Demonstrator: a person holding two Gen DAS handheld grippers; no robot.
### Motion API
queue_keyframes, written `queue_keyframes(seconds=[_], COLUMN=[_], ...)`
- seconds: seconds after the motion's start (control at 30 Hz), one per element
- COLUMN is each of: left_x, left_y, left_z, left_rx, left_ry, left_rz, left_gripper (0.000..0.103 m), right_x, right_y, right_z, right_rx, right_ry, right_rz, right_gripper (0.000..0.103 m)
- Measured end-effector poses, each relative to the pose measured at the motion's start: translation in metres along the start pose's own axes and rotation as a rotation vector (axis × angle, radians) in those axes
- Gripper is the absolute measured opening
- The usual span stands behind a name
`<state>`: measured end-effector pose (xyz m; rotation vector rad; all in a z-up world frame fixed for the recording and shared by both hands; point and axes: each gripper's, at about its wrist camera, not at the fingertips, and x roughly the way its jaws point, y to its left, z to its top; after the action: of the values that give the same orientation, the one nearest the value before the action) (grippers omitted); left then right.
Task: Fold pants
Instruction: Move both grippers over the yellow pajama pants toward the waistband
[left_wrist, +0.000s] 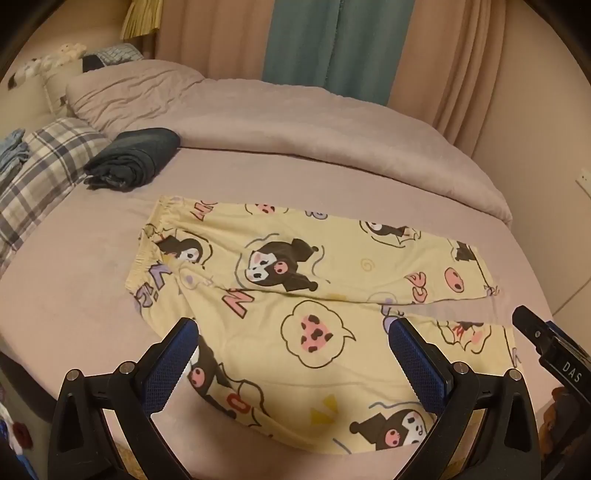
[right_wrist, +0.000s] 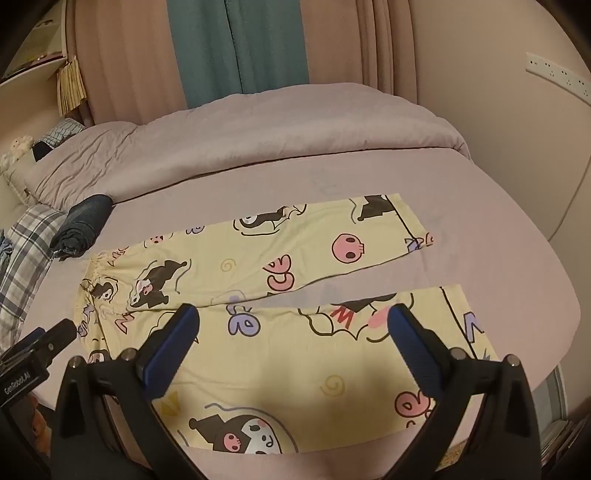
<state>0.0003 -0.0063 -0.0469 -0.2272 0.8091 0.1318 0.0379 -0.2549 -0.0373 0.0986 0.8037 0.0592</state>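
Beneath both grippers' wide jaws, the pants lie flat, ungrasped.

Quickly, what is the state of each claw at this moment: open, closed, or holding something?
Left claw: open, holding nothing, above the yellow pants.
Right claw: open, holding nothing, above the same pants.

pants near hem behind gripper, shelf items blurred
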Motion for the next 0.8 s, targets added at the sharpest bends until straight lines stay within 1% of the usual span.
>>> queue_keyframes(seconds=[0.23, 0.27, 0.43, 0.47, 0.53, 0.67, 0.8], left_x=[0.001, 0.001, 0.003, 0.004, 0.005, 0.007, 0.008], left_y=[0.006, 0.007, 0.012, 0.014, 0.018, 0.031, 0.037], left_z=[-0.001, -0.002, -0.002, -0.002, -0.002, 0.001, 0.002], left_rx=[-0.012, -0.015, -0.023, -0.027, -0.032, -0.070, -0.093], left_ry=[0.000, 0.002, 0.007, 0.008, 0.012, 0.012, 0.016], left_rz=[0.014, 0.011, 0.016, 0.015, 0.009, 0.029, 0.026], left_gripper=[0.103, 0.103, 0.103, 0.103, 0.103, 0.103, 0.103], right_x=[-0.001, 0.001, 0.004, 0.003, 0.004, 0.004, 0.006], right_y=[-0.006, 0.001, 0.009, 0.002, 0.002, 0.003, 0.004], right_z=[0.001, -0.001, -0.003, -0.004, -0.004, -0.005, -0.003], right_rx=[0.009, 0.006, 0.009, 0.008, 0.006, 0.011, 0.025], right_ry=[0.002, 0.004, 0.010, 0.003, 0.010, 0.009, 0.006], right_rz=[-0.001, -0.002, -0.018, -0.014, -0.020, -0.026, 0.007], right_gripper=[0.102, 0.102, 0.102, 0.102, 0.102, 0.102, 0.102])
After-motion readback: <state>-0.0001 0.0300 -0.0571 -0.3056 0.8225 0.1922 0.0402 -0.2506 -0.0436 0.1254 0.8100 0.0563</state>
